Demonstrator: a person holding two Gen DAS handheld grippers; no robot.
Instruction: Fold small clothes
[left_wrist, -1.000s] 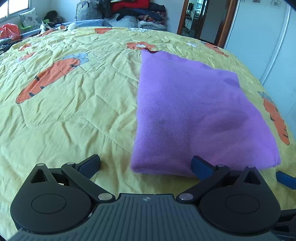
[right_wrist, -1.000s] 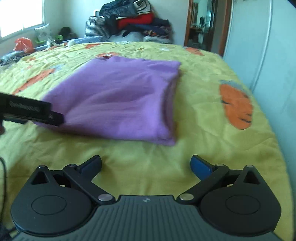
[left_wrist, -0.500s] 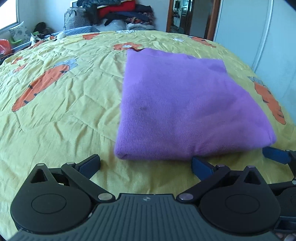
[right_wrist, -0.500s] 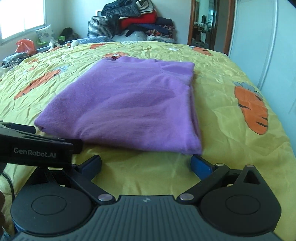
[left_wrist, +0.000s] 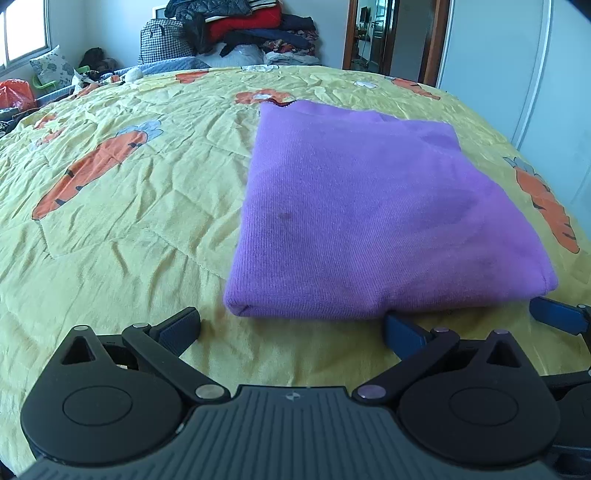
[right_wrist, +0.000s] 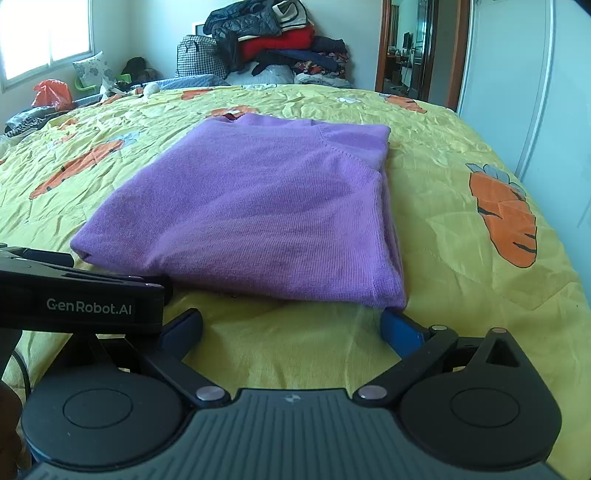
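A purple knit sweater (left_wrist: 369, 206) lies folded into a flat rectangle on the yellow carrot-print bedspread (left_wrist: 122, 229). My left gripper (left_wrist: 291, 326) is open just short of the sweater's near edge, its fingers wide apart with nothing between them. In the right wrist view the same sweater (right_wrist: 258, 206) spreads ahead, and my right gripper (right_wrist: 291, 326) is open close to its near right corner, holding nothing. The left gripper's body (right_wrist: 81, 295) crosses the left side of the right wrist view. A blue fingertip of the right gripper (left_wrist: 557, 319) shows at the right of the left wrist view.
A heap of clothes and a checked bag (right_wrist: 273, 51) is piled at the far end of the bed. A pillow and an orange bag (right_wrist: 51, 92) sit by the window at far left. An open doorway (right_wrist: 410, 48) and a white wardrobe door (right_wrist: 517, 92) are at right.
Both grippers have drawn back a little from the sweater and swung to face it squarely. The sweater has stayed folded and still. Both stayed open.
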